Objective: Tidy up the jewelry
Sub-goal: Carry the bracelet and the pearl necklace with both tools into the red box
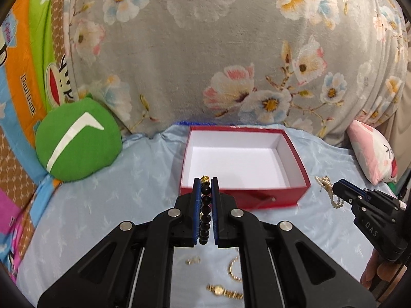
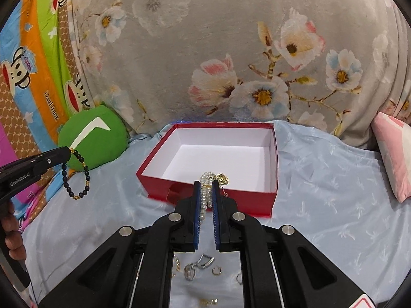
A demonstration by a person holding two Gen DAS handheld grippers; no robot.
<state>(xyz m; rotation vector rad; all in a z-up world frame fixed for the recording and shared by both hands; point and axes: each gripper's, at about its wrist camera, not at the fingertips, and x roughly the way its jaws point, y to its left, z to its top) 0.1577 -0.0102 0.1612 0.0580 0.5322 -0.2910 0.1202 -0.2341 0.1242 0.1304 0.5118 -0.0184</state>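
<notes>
Gripping a dark beaded bracelet point(image 1: 205, 215), the left gripper point(image 1: 206, 179) hovers short of the open red box point(image 1: 241, 197) ahead. Right gripper point(image 2: 206, 183) jaws clench a pearl strand point(image 2: 205, 195), likewise lifted for dropping in.

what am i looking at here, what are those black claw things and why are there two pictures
The black claws are hand-held tongs, one in each of a person's hands, each carrying a camera that looks along its fingers. One picture comes from the left tongs, the other from the right tongs. The left tongs are shut on a dark beaded bracelet with gold accents; the right are shut on a white pearl strand with a gold charm. Ahead, on the pale blue bedsheet, sits an open red cardboard box with a white inside, holding nothing yet. More gold and silver jewelry pieces lie nearby.
</notes>
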